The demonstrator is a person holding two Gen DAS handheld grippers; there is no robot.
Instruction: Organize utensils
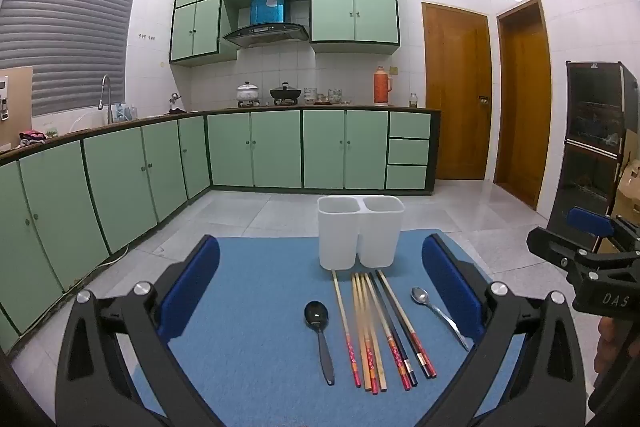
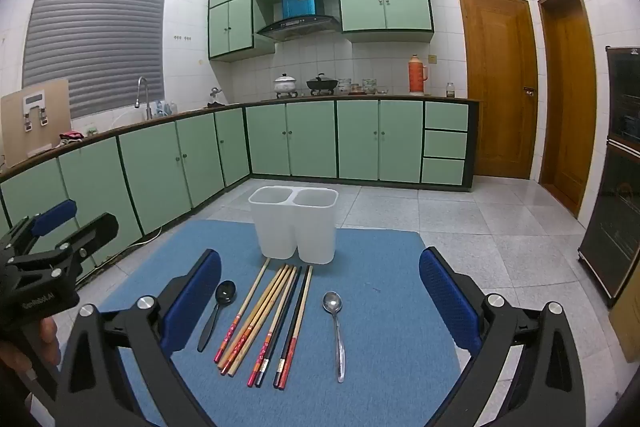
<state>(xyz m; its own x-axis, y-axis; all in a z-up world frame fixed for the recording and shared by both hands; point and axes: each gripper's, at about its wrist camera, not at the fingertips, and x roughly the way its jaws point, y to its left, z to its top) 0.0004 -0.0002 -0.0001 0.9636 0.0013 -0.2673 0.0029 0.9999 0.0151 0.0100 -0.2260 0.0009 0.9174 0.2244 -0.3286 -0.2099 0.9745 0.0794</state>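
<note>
A white two-compartment utensil holder (image 1: 360, 231) (image 2: 295, 225) stands empty at the far side of a blue mat (image 1: 260, 307) (image 2: 380, 287). In front of it lie several chopsticks (image 1: 372, 331) (image 2: 264, 323), a black spoon (image 1: 319, 331) (image 2: 218, 311) on their left and a silver spoon (image 1: 436, 311) (image 2: 336, 327) on their right. My left gripper (image 1: 320, 291) is open and empty above the near part of the mat; it also shows in the right wrist view (image 2: 64, 223). My right gripper (image 2: 320, 299) is open and empty; it also shows in the left wrist view (image 1: 576, 231).
The mat lies on a low surface over a tiled floor. Green kitchen cabinets (image 1: 256, 151) run along the left and back. Two wooden doors (image 1: 460, 95) stand at the right, and a dark cabinet (image 2: 616, 167) stands at the far right.
</note>
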